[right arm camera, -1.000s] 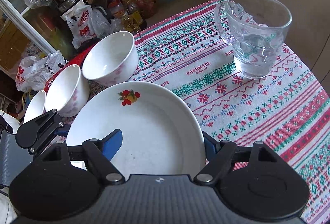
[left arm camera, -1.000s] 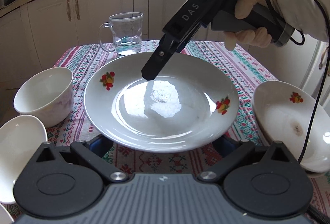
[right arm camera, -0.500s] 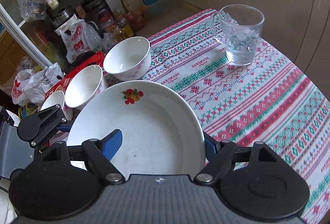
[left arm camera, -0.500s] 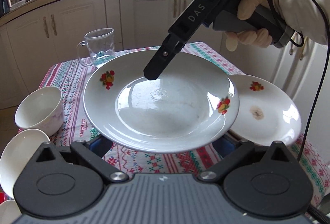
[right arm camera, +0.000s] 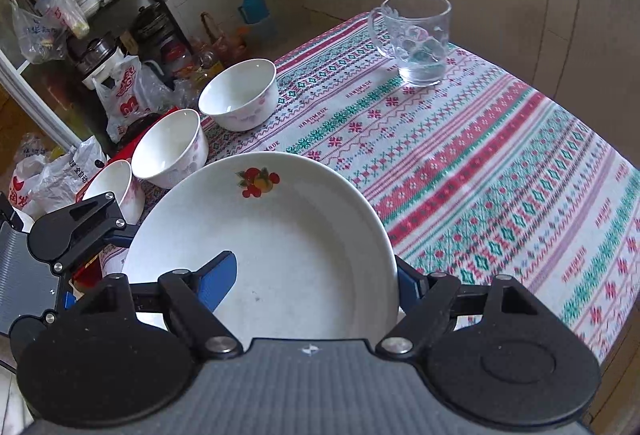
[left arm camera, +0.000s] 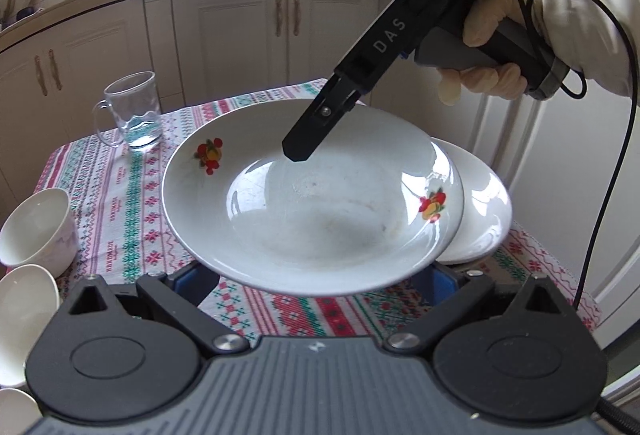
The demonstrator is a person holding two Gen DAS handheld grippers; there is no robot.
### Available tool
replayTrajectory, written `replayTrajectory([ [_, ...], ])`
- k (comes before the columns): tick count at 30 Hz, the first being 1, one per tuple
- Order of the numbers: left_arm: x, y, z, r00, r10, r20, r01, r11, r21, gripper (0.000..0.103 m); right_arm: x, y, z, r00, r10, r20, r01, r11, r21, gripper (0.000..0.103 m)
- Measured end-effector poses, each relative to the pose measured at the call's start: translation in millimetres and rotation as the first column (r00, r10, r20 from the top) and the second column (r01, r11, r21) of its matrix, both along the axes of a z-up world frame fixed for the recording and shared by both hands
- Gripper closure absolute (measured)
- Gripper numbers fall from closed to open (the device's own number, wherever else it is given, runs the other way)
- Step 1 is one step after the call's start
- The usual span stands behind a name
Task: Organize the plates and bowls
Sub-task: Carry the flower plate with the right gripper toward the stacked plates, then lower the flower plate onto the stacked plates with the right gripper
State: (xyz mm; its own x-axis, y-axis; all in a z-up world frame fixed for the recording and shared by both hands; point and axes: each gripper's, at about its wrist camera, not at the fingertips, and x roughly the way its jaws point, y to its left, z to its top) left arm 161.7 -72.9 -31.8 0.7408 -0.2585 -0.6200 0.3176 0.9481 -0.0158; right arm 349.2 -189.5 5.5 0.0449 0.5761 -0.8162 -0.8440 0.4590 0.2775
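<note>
We hold the plate tilted above the table, over a second plate near its right edge, our left gripper pinching its near rim and our down-angled right gripper its far rim, bowls lining the left edge.
</note>
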Motion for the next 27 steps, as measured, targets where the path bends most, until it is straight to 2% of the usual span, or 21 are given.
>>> replayTrajectory([
  [18, -0.5, -37.0, -7.7, 0.987, -0.151, -0.045, 0.151, 0.988, -0.005, 0.002, -22.4, -69.9, -22.8, 0.989, -0.148, -0.018, 0.149, 0.989, 0.007, 0.018],
  [27, 1.3, -46.2, -9.7, 0.983, -0.178, -0.050, 0.178, 0.984, -0.004, 0.002, -26.2, -87.1, -35.3, 0.981, -0.192, -0.028, 0.192, 0.981, -0.011, 0.018],
])
